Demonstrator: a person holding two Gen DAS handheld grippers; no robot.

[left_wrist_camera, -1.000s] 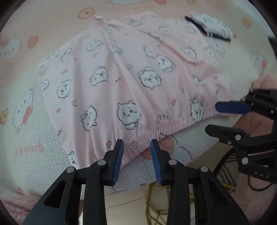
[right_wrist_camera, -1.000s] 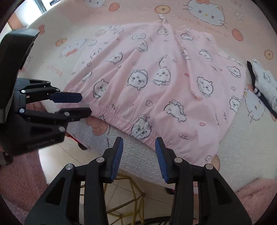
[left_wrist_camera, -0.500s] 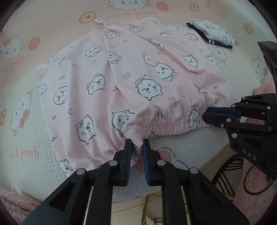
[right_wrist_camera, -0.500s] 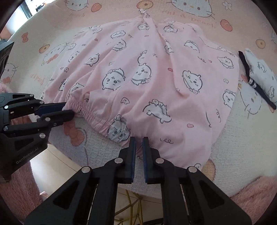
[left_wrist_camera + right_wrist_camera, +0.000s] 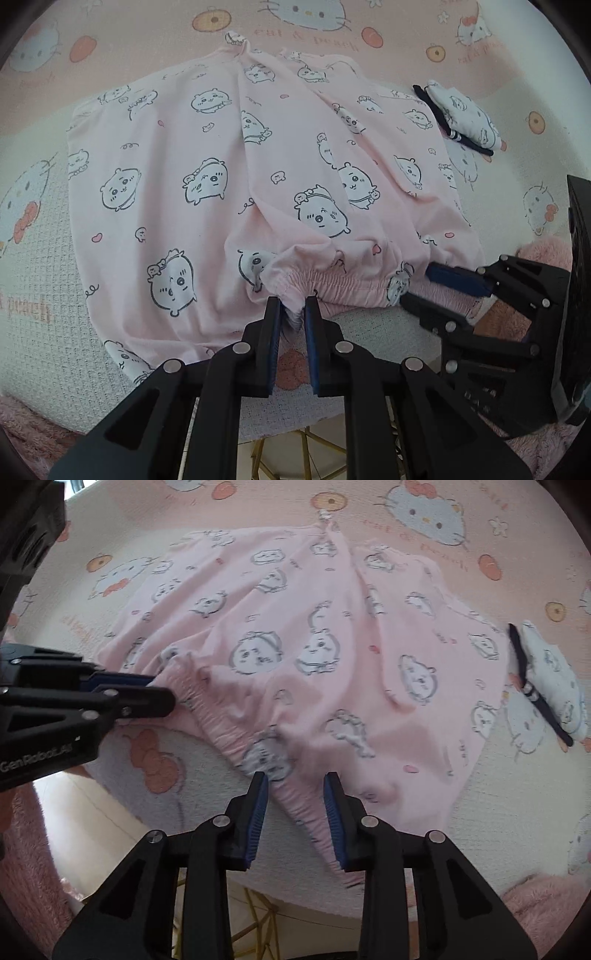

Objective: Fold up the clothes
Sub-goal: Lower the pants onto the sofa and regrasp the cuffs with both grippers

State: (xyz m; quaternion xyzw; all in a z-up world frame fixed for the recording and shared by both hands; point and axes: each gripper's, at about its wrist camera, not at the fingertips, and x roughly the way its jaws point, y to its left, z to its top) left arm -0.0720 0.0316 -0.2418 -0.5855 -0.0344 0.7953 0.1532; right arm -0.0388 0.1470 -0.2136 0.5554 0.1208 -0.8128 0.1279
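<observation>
The garment [image 5: 229,177] lies spread on the bed cover [image 5: 44,258], its elastic waistband [image 5: 332,284] at the six o'clock edge, nearest both cameras. A small folded cloth bundle [image 5: 461,118] lies on the cover just beside the garment at two o'clock in the left wrist view, at three o'clock in the right. A fluffy rug [image 5: 29,849] lies below the bed edge at eight o'clock in the right wrist view.

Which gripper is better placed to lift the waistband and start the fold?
Left. The left gripper is clamped on the pink shorts' waistband, while the right gripper is opening, its pads apart around the waistband.
</observation>
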